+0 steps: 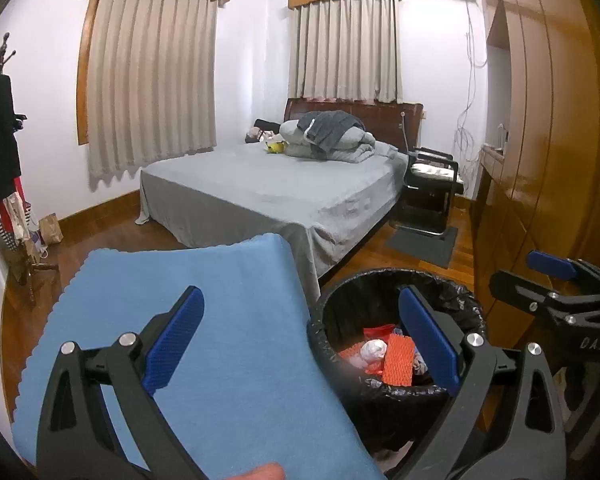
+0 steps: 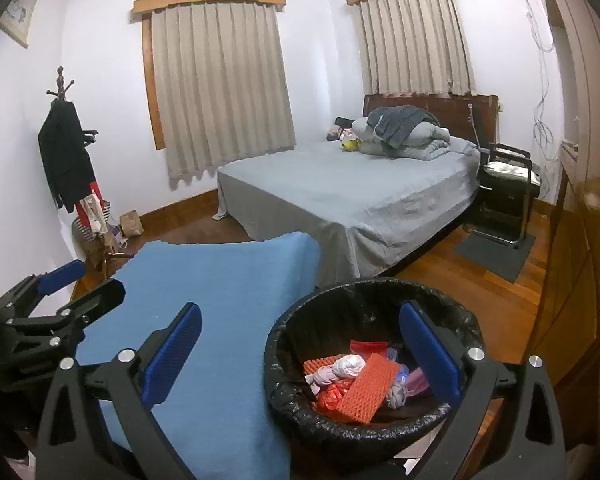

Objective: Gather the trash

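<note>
Here, in the left wrist view, the left hand-held gripper [image 1: 300, 340] stands wide apart and holds nothing, above the blue cloth [image 1: 204, 340] on the desk; the trash bin [image 1: 396, 280] with its black liner stands just beside.

In the right wrist view, the right hand-held gripper [image 2: 300, 356] is also apart and empty. The trash [image 2: 352, 380] lies inside the bin: crumpled wrappers and an orange foam sheet [image 2: 368, 388], probably light and soft, best pinched at a bunched fold.
</note>
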{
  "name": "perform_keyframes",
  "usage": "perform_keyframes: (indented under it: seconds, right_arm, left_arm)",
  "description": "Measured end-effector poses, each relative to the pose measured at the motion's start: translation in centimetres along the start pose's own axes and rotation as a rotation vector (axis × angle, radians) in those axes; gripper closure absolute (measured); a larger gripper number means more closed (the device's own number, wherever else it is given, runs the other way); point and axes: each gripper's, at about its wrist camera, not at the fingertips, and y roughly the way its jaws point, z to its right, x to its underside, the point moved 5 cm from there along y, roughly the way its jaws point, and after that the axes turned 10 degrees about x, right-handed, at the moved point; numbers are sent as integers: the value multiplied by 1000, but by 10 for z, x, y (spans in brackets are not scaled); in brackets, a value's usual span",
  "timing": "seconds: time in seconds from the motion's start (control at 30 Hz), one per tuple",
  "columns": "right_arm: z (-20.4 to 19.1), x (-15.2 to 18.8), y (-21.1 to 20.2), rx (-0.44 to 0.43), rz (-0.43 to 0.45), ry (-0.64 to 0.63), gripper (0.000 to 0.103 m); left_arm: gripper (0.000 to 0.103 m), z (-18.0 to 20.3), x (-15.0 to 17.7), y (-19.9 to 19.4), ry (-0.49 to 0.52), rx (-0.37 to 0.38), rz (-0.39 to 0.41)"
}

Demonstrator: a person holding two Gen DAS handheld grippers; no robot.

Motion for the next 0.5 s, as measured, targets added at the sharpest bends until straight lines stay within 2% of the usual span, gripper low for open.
perform_keyframes:
  seconds: [0.5]
  right_arm:
    - [-5,1,-7,-4,16,-7,6]
  left_arm:
    - [8,0,1,-13,-1,-4,24]
